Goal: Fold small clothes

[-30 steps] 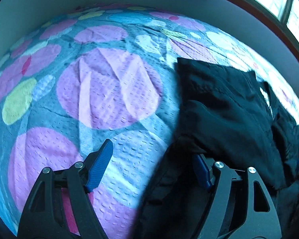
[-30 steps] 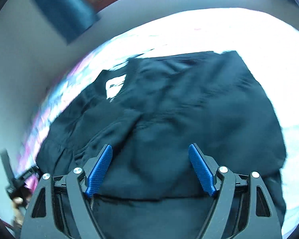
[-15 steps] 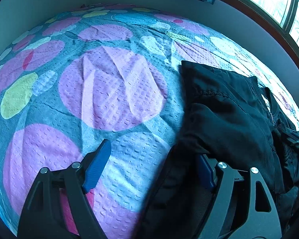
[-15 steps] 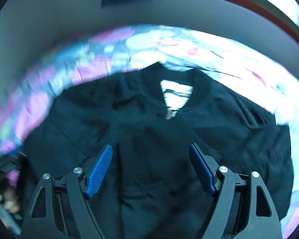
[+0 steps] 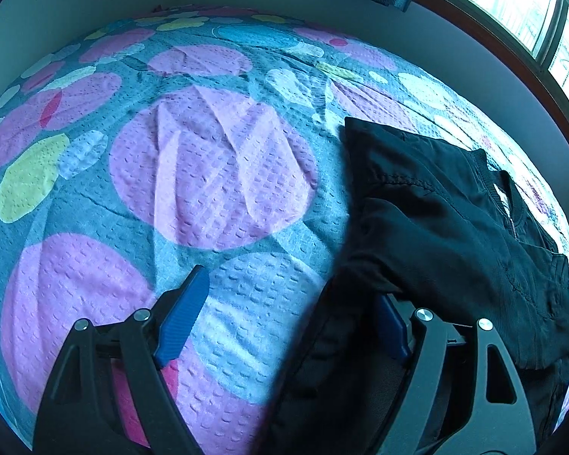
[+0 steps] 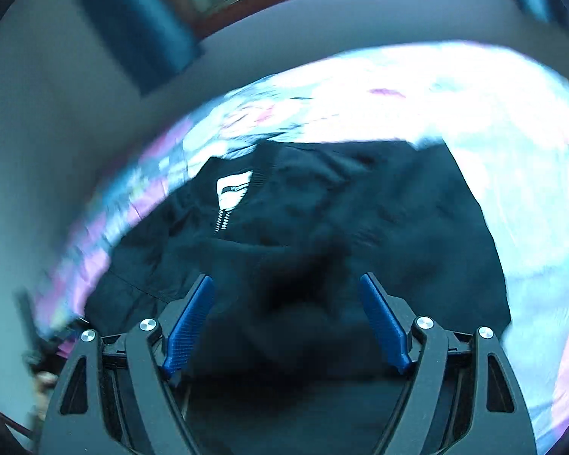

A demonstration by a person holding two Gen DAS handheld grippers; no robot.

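The soft, limp black zip-up jacket (image 5: 436, 220) lies on the dotted quilted bedspread (image 5: 208, 174), at three o'clock of the spread left gripper (image 5: 288, 318), under the spread, empty right gripper (image 6: 286, 326); its hem edges probably give the best hold.

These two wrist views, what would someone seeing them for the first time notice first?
First, the bedspread with its big pink, lilac and yellow circles, filling the left wrist view. Next, the black jacket lying on it at the right side of that view, zipped, with a white label at the collar in the right wrist view. Then the bright window above the bed's far right edge.
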